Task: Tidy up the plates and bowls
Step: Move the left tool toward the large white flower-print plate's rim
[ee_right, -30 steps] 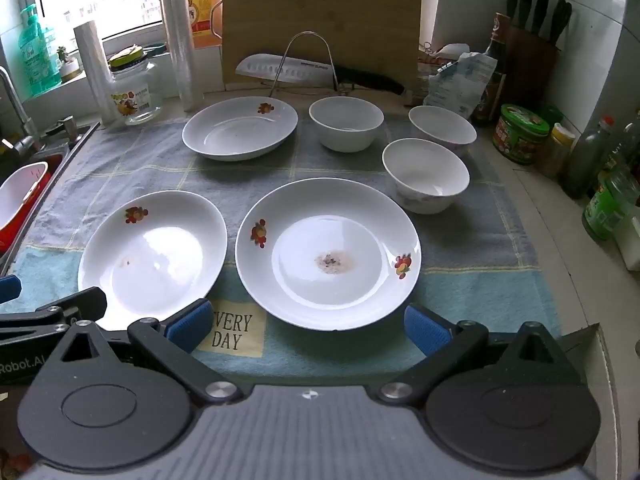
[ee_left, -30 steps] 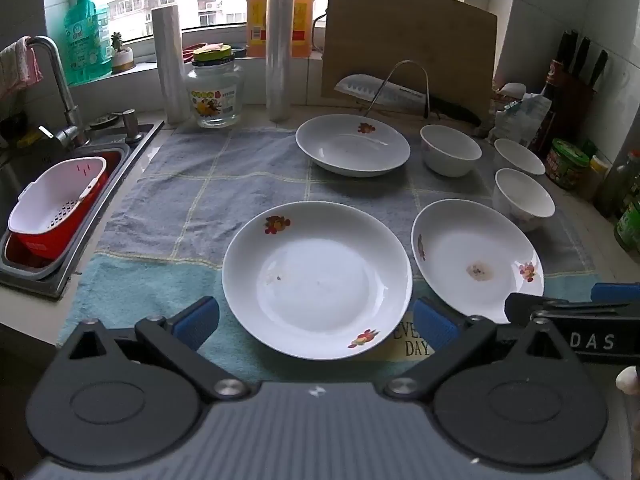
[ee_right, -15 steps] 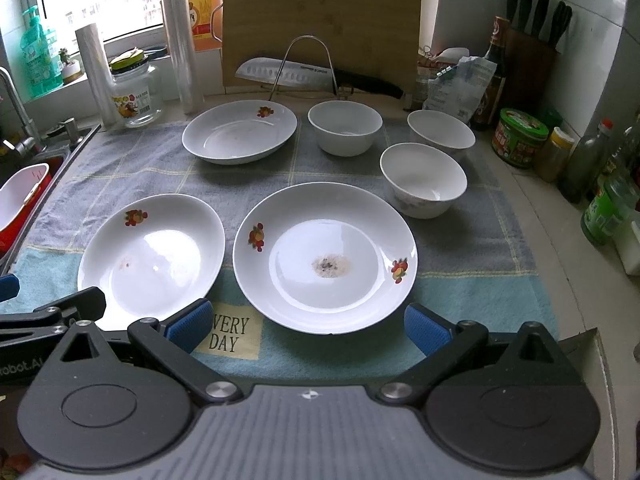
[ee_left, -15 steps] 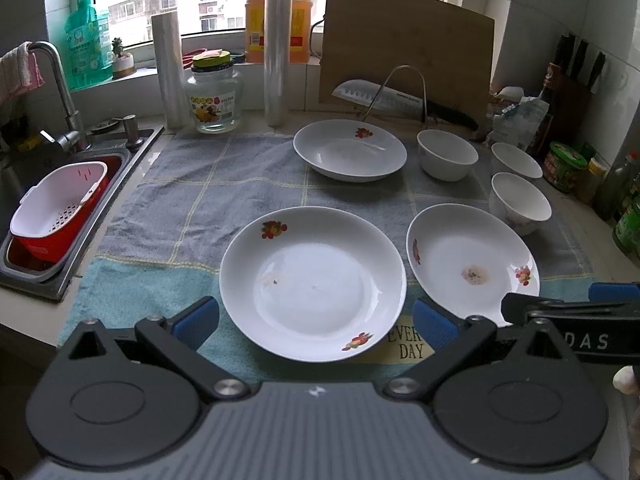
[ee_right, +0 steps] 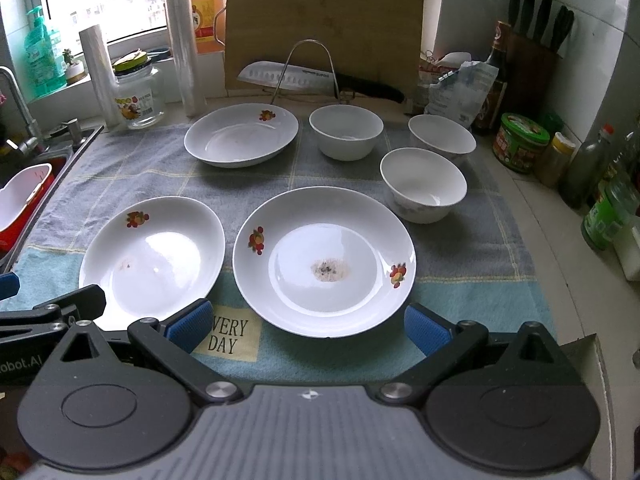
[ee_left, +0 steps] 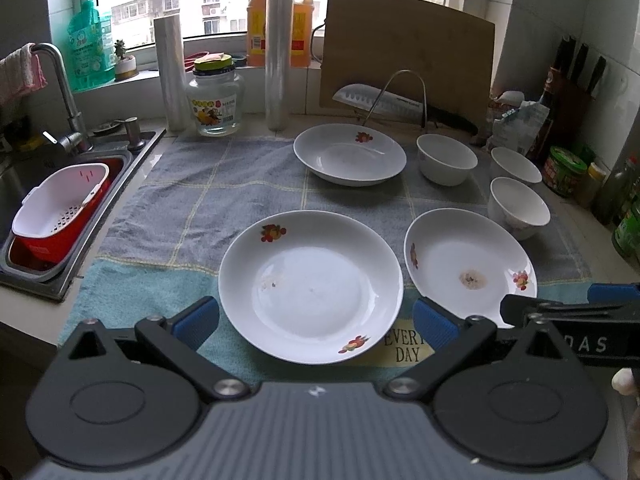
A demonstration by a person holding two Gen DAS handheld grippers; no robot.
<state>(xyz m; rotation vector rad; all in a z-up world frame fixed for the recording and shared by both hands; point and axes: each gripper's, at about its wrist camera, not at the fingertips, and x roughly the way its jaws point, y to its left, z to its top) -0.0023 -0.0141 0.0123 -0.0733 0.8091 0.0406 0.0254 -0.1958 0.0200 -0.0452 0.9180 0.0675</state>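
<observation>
- On the checked towel (ee_left: 224, 184) covering the counter, three plates and three bowls are laid out singly, none stacked, so the sorting is judged not yet begun.
- Directly at 12 o'clock of the left gripper (ee_left: 316, 322), the near-left plate (ee_left: 310, 286) is framed between blue pads spread wider than its rim; the tongs are held open and nothing is gripped.
- Likewise, the right gripper (ee_right: 308, 326) is held open and empty, with the stained plate (ee_right: 324, 260) lying at its 12 o'clock, apart from both pads.
- At 11 o'clock in the right wrist view, the far plate (ee_right: 241, 135) is set well back, near the knife (ee_right: 288, 76) on its wire stand.
- Between 12 and 2 o'clock in that view, the bowls (ee_right: 346, 131) are grouped near one another, which is judged to favour nesting them together.
- Each gripper is aimed at its own plate, presumably so that an edge grasp can be taken.
</observation>
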